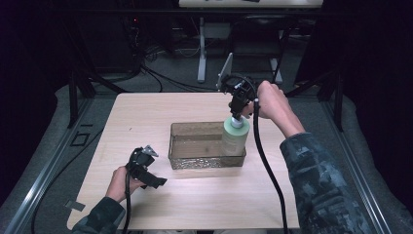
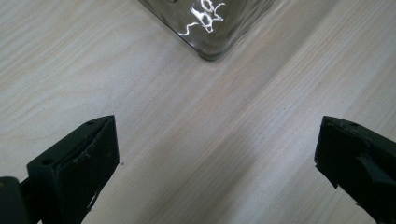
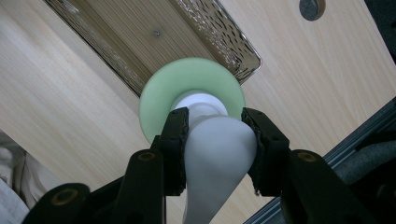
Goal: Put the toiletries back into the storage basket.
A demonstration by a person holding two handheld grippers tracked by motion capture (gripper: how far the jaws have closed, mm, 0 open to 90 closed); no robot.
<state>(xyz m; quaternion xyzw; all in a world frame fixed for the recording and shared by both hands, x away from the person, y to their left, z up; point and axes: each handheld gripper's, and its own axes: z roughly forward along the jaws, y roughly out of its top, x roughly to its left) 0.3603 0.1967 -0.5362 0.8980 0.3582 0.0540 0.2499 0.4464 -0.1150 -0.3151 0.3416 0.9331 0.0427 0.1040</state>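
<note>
— Dim room, black frame all round, just the pale wooden table (image 1: 195, 195) lit. How far has the person got?

— About midway, I'd judge. The right gripper (image 1: 237, 113) is pinching the white pump cap of a pale green bottle (image 1: 235, 137), jaws clamped on it either side. The bottle stands upright at the three o'clock end of the clear plastic tray (image 1: 204, 161), at or over its right end; whether it rests on the bottom, I can't tell.

— And the other hand?

— The left gripper (image 1: 146, 168) sits at eight o'clock from the tray, jaws spread, nothing between them. Letting go of the bottle looks like what's left.
</note>
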